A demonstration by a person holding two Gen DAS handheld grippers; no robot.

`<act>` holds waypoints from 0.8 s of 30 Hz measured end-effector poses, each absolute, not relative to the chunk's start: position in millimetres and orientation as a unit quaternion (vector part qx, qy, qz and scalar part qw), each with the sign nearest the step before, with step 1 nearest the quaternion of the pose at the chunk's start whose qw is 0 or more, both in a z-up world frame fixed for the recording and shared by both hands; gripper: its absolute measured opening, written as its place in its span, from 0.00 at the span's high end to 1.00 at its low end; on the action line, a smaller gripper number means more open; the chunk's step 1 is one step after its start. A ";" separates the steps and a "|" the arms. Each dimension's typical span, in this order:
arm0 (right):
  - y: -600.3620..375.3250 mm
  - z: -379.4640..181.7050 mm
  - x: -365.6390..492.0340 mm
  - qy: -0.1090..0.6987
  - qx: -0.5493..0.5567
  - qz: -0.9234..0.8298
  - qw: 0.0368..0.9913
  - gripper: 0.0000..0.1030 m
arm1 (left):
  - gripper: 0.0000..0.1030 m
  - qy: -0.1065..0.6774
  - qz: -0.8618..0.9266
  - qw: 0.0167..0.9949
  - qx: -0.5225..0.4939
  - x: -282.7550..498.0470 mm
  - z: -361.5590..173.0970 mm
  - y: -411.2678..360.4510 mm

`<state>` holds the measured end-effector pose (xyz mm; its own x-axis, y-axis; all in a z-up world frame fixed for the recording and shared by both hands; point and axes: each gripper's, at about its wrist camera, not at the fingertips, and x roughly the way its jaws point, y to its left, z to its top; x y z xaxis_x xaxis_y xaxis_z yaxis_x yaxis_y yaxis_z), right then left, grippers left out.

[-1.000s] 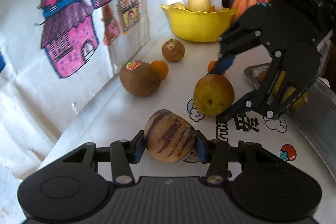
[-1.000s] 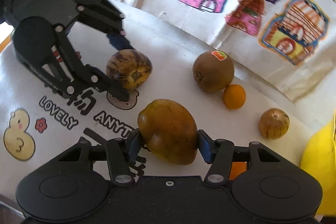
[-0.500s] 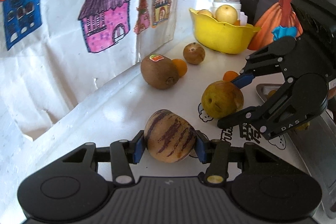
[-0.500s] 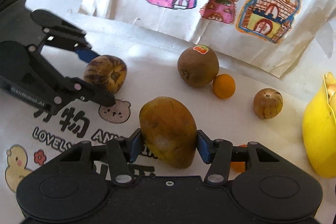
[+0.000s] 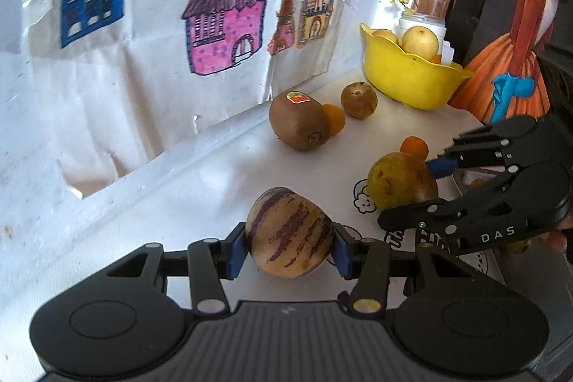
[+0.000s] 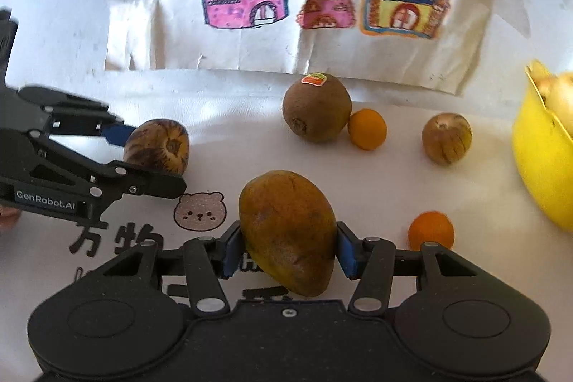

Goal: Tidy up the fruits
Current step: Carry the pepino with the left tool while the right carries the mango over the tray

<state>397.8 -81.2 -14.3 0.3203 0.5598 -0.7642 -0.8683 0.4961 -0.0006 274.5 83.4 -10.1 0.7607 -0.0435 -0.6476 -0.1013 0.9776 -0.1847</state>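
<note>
My left gripper is shut on a tan fruit with purple stripes, its blue pads pressing both sides; the fruit sits low over the white printed cloth. My right gripper holds a brown-yellow mango between its pads, and its jaws are closing on it. In the right wrist view, the left gripper and the striped fruit are at the left. In the left wrist view, the right gripper and the mango are at the right.
A stickered kiwi, a small orange touching it and a round brown fruit lie near the paper-covered wall. Another small orange lies right of the mango. A yellow bowl with fruit stands at the far right; a metal tray's edge shows behind the right gripper.
Both grippers have rolled about their own axes, so wall and table now look more level. Each keeps its fruit between its pads. The fruits on the table have not moved.
</note>
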 end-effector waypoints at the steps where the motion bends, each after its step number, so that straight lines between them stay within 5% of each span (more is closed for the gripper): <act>1: -84.0 -13.9 396.8 0.367 -0.202 0.454 0.786 0.47 | 0.49 0.344 0.016 0.932 -0.108 273.0 -10.3 84.3; 24: -204.3 41.4 311.5 0.339 -0.027 0.388 0.857 0.47 | 0.49 0.312 -0.028 0.944 -0.101 238.1 15.8 30.0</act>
<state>311.5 -204.3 41.4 0.4689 0.6466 -0.6017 -0.6833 0.6972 0.2168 238.1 30.0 15.8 0.8038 -0.1151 -0.5836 -0.0108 0.9781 -0.2078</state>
